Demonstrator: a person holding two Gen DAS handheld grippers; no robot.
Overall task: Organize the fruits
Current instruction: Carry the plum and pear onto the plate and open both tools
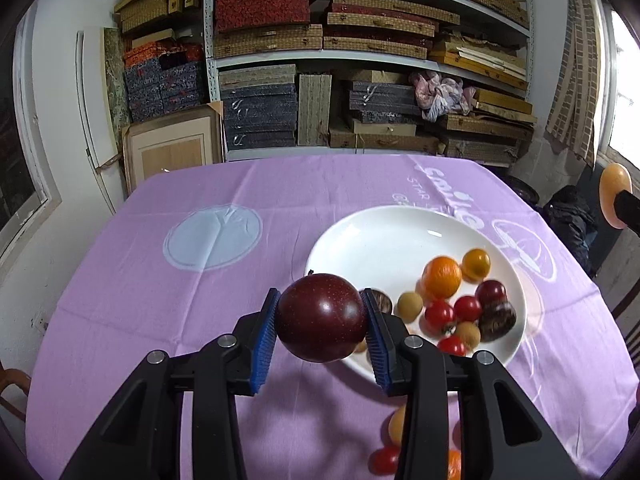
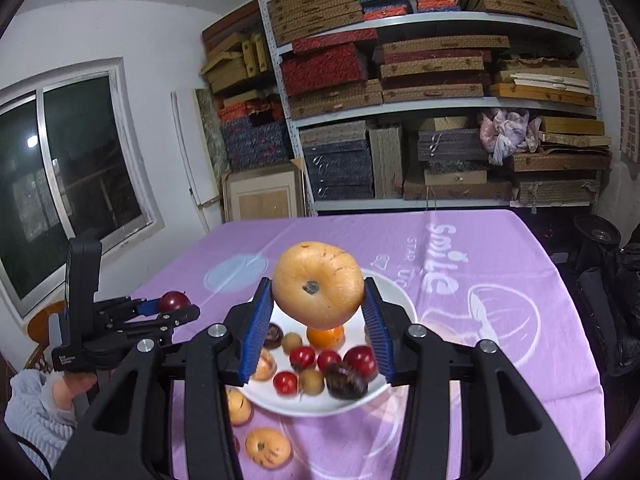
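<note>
The left gripper [image 1: 322, 322] squeezes a dark red plum [image 1: 322, 317] between its blue pads, held up over the near rim of the white plate [image 1: 372, 236]. The right gripper [image 2: 316, 316] squeezes a flat yellow peach [image 2: 318, 285], its dimple facing the camera and its wide side running from pad to pad. The plate holds small fruits bunched on its near side. The purple tablecloth [image 1: 132, 280] says "Smile" [image 2: 444, 260] past the plate. The cloth left of the plate is bare. More peaches [image 2: 267, 447] lie near the front edge.
</note>
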